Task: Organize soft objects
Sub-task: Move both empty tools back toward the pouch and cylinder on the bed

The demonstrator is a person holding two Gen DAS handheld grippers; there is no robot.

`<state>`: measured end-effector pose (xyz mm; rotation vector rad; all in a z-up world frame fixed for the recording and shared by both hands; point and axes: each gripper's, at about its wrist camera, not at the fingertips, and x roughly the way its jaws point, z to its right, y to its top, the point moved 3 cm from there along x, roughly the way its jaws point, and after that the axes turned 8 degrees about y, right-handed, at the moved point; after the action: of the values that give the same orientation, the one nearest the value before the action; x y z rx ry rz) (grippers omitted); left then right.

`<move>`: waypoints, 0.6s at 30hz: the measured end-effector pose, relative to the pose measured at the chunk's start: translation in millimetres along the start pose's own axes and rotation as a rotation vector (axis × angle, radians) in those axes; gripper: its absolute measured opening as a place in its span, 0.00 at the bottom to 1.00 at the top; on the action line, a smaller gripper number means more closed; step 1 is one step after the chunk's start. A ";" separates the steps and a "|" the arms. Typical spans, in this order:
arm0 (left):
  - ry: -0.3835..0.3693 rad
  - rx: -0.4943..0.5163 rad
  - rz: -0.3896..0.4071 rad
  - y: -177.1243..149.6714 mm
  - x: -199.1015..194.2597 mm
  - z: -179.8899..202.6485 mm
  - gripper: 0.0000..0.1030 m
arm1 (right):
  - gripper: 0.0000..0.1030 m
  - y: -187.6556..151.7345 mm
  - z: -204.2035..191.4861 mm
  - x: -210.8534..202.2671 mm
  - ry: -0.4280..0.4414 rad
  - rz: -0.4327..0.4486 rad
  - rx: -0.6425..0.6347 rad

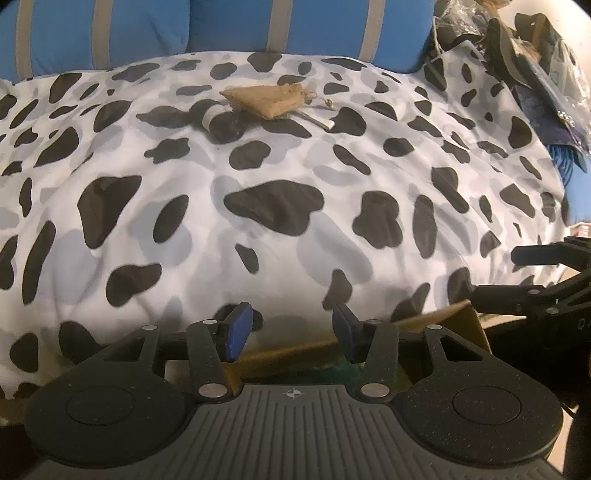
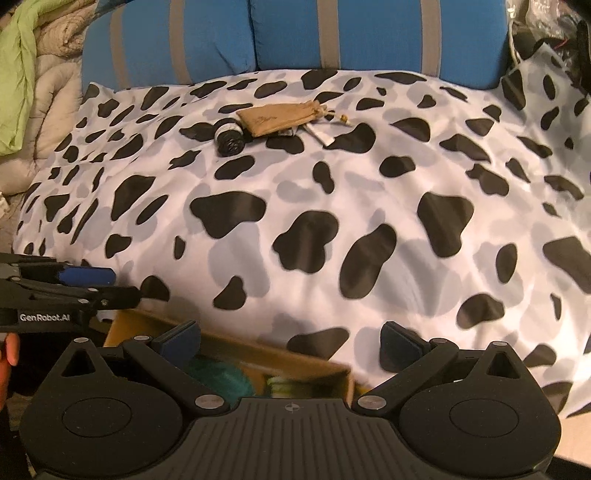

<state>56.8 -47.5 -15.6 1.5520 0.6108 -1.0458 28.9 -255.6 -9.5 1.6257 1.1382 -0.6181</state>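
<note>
A tan drawstring pouch [image 1: 266, 99] [image 2: 280, 118] lies far back on the cow-print duvet [image 1: 295, 221] [image 2: 332, 221], beside a black roll [image 1: 221, 123] [image 2: 229, 138] and a small white tag [image 1: 321, 120]. My left gripper [image 1: 291, 332] [image 2: 110, 284] hovers at the duvet's near edge, open partway with nothing between its blue pads [image 1: 236, 332]. My right gripper [image 2: 291, 345] [image 1: 498, 275] stands open wider, also empty. Under both sits a cardboard box [image 2: 229, 343] [image 1: 458, 317] holding a teal soft item [image 2: 218, 376] and a yellow-green one [image 2: 291, 384].
Blue pillows with grey stripes [image 1: 147, 33] [image 2: 332, 37] line the back of the bed. A green and beige blanket [image 2: 29, 74] is heaped at the left. Dark bags and clutter [image 1: 517, 55] pile up at the back right. A person's fingers [image 2: 9, 350] show at the left edge.
</note>
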 end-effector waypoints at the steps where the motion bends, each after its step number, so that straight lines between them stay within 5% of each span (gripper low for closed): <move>1: 0.002 0.002 0.003 2.2 1.4 -0.9 0.46 | 1.00 2.0 1.5 1.2 -0.001 0.000 -0.001; 18: 0.007 0.013 0.038 26.4 13.0 -9.8 0.46 | 1.00 40.1 -5.3 12.6 0.012 0.046 -0.030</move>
<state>87.8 -46.7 -13.8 1.5730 0.5779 -1.0182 69.5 -247.5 -0.2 1.6272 1.1104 -0.5598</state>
